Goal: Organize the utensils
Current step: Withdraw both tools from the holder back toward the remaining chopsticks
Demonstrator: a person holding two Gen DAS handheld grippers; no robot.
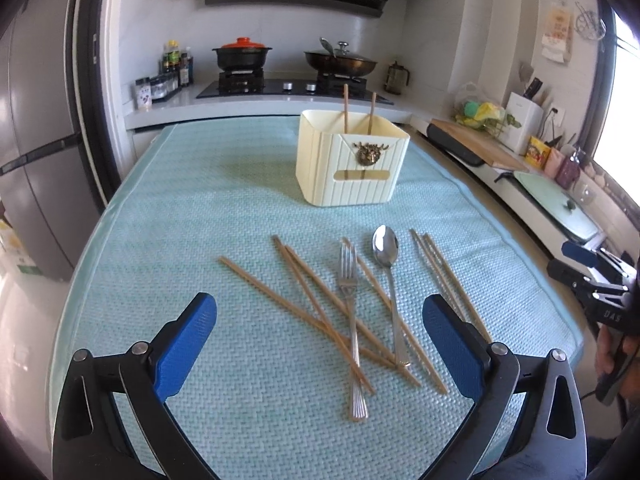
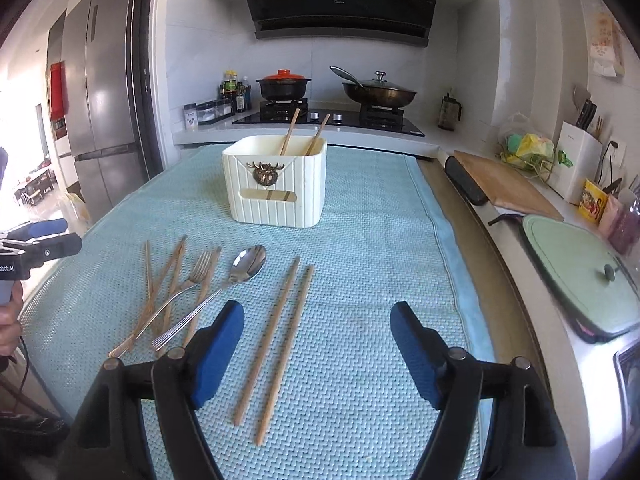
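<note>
A cream utensil holder (image 1: 352, 160) (image 2: 276, 184) stands on the light-blue mat (image 1: 200, 208) (image 2: 368, 220) with two chopsticks (image 1: 345, 108) (image 2: 289, 131) upright inside. In front of it lie a fork (image 1: 352, 328) (image 2: 176, 300), a spoon (image 1: 390, 276) (image 2: 236, 276) and several loose wooden chopsticks (image 1: 304, 300) (image 2: 172, 280). A separate pair of chopsticks (image 2: 276, 344) (image 1: 444, 276) lies to the right. My left gripper (image 1: 320, 308) hangs open above the fork and crossed chopsticks, nothing between its pads. My right gripper (image 2: 318, 316) is open over the chopstick pair, not touching it.
Behind the table runs a counter with a hob, a black pot (image 1: 242, 56) with a red lid and a wok (image 1: 340, 62). A fridge (image 2: 100, 112) stands left. To the right are a wooden cutting board (image 2: 504, 184), a green lid (image 2: 580, 276) and a knife block (image 2: 576, 164).
</note>
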